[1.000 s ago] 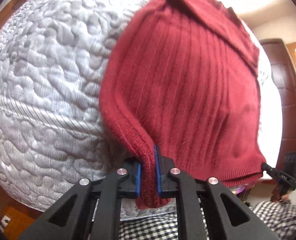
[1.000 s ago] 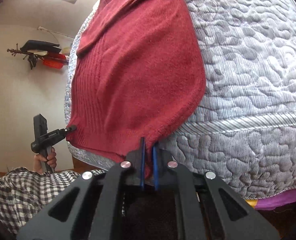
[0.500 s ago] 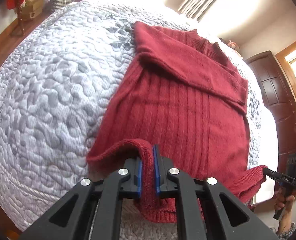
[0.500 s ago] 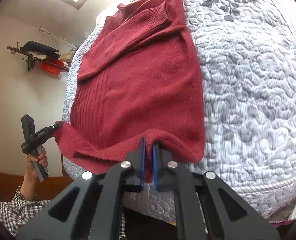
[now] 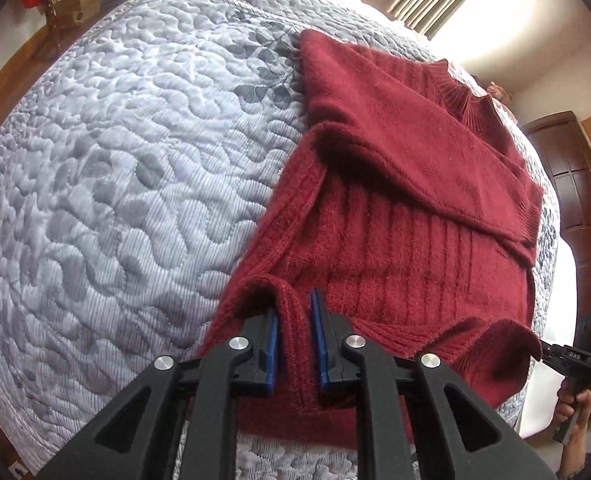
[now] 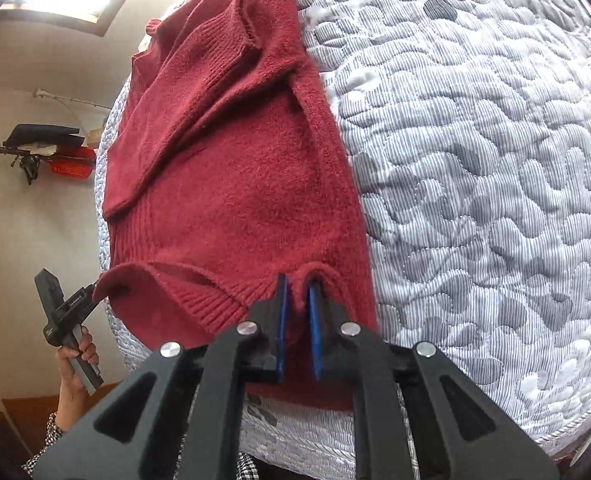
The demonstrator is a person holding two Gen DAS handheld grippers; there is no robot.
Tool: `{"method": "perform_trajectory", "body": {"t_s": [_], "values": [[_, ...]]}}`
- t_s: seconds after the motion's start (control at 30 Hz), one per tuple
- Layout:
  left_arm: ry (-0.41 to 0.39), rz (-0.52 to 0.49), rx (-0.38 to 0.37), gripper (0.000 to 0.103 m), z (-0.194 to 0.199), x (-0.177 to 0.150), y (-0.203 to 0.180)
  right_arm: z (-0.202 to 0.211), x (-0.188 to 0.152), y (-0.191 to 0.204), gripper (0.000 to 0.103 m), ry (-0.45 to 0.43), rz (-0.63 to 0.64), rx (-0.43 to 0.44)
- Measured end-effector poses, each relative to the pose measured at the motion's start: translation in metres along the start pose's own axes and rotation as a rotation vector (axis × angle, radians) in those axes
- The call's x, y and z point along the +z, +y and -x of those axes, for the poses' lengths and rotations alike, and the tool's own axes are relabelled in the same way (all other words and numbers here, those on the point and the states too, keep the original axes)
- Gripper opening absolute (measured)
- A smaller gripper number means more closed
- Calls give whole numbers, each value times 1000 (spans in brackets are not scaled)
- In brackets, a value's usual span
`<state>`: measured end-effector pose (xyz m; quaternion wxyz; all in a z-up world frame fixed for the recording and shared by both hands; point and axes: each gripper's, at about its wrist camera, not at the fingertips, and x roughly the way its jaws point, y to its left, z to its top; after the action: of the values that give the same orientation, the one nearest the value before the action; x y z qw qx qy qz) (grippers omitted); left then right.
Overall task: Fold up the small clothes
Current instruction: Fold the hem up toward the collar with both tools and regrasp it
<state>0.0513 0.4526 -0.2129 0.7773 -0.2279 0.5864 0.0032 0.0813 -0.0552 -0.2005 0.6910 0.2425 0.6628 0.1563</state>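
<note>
Sweater (image 5: 395,240), ribbed red knit, on quilted bedspread (image 5: 135,180); both grippers' fingers pinching hem

The sweater (image 5: 395,216) lay flat on the quilted bed (image 5: 135,184), stretching ahead of both grippers, its collar at the far end. One sleeve was folded across its chest. The left gripper (image 5: 295,340) sat at the near hem's left corner, the right gripper (image 6: 295,320) at the right corner, hem cloth between each one's fingers. Bare quilt spread left of the left gripper and right of the right one
</note>
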Motion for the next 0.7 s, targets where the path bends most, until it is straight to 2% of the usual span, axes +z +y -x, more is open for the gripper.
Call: {"method": "perform_trajectory", "body": {"t_s": [0.1, 0.13, 0.17, 0.2, 0.3, 0.4, 0.47, 0.57, 0.7], "values": [[1, 34, -36, 37, 8, 2, 6, 8, -1, -3, 16, -3, -4, 10], [-12, 51, -40, 53, 13, 3, 9, 11, -1, -4, 24, -14, -2, 1], [-40, 68, -37, 63, 21, 4, 12, 16, 0, -5, 33, -27, 0, -13], [-73, 80, -18, 66, 29, 6, 15, 22, 0, -5, 45, -45, 7, -29], [-128, 73, 10, 66, 49, 14, 19, 37, 1, -3, 44, -77, 50, -50], [-158, -10, 46, 67, 60, 23, 8, 49, 2, 12, 45, -94, 142, -61], [-162, -85, 62, 69, 59, 29, -5, 50, 5, 25, 53, -88, 205, -72], [-130, -218, 81, 72, 45, 34, -28, 37, 9, 43, 60, -51, 285, -82], [-55, -352, 123, 73, 12, 31, -48, 4, 13, 52, 63, 25, 360, -177]]}}
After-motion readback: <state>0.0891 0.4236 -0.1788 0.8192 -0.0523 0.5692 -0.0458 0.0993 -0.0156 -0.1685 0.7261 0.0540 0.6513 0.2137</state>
